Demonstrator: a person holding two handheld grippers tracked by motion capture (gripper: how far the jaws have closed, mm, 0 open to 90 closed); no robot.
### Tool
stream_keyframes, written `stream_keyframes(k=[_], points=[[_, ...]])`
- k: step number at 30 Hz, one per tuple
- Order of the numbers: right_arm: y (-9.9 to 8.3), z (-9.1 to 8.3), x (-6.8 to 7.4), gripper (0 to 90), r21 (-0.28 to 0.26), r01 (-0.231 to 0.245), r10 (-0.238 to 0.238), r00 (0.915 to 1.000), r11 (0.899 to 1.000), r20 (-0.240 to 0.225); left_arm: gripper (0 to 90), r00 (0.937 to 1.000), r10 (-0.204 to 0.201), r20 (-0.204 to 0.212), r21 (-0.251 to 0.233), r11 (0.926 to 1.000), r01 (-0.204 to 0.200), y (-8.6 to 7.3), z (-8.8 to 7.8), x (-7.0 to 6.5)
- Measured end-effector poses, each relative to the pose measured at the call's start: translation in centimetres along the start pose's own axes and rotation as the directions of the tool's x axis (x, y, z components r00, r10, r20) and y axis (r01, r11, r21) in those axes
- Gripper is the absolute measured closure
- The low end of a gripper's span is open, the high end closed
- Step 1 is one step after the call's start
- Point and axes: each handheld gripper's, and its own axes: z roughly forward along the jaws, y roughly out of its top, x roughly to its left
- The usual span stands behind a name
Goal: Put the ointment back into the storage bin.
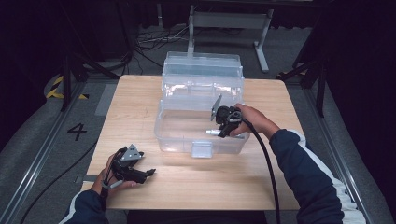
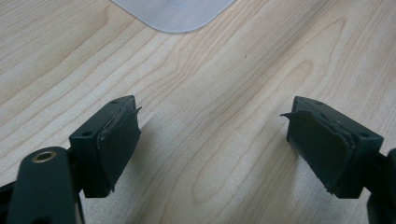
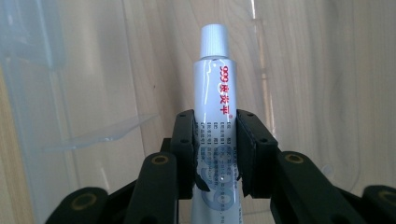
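Observation:
A clear plastic box (image 1: 173, 140) with its lid raised stands at the middle of the wooden table (image 1: 187, 182). My right gripper (image 1: 223, 132) reaches into the box from the right and is shut on a silver ointment tube (image 3: 215, 93) with a white cap and red lettering; the tube (image 1: 212, 132) points left inside the box. The pads (image 3: 187, 144) press the tube's sides. My left gripper (image 1: 150, 172) rests low over the table at the front left, jaws wide open and empty, with bare wood between its pads (image 2: 119, 140).
The box's front latch (image 1: 201, 150) juts toward me; its rounded tip (image 2: 173, 14) lies ahead of the left gripper. Bare wood lies in front of the box. Beyond the table are cables (image 1: 149, 42) on the floor and a metal stand (image 1: 229, 21).

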Motion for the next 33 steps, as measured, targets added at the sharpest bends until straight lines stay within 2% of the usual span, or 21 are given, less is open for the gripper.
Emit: stream_keyframes(k=[5, 18, 33], points=[[0.11, 0.17, -0.02, 70.8, 0.021, 0.014, -0.013, 0.9999, 1.0, -0.011, 17.2, 1.0, 0.0, 0.0, 0.0, 1.0, 0.0, 0.0, 0.0, 0.0], [0.04, 0.5, 0.0, 70.4, 0.01, -0.002, 0.002, 1.0, 1.0, -0.007, 17.2, 1.0, 0.0, 0.0, 0.0, 1.0, 0.0, 0.0, 0.0, 0.0], [-0.32, 0.04, -0.11, 69.1, -0.009, -0.022, 0.022, 0.9998, 1.0, 0.001, 17.1, 1.0, 0.0, 0.0, 0.0, 1.0, 0.0, 0.0, 0.0, 0.0]])
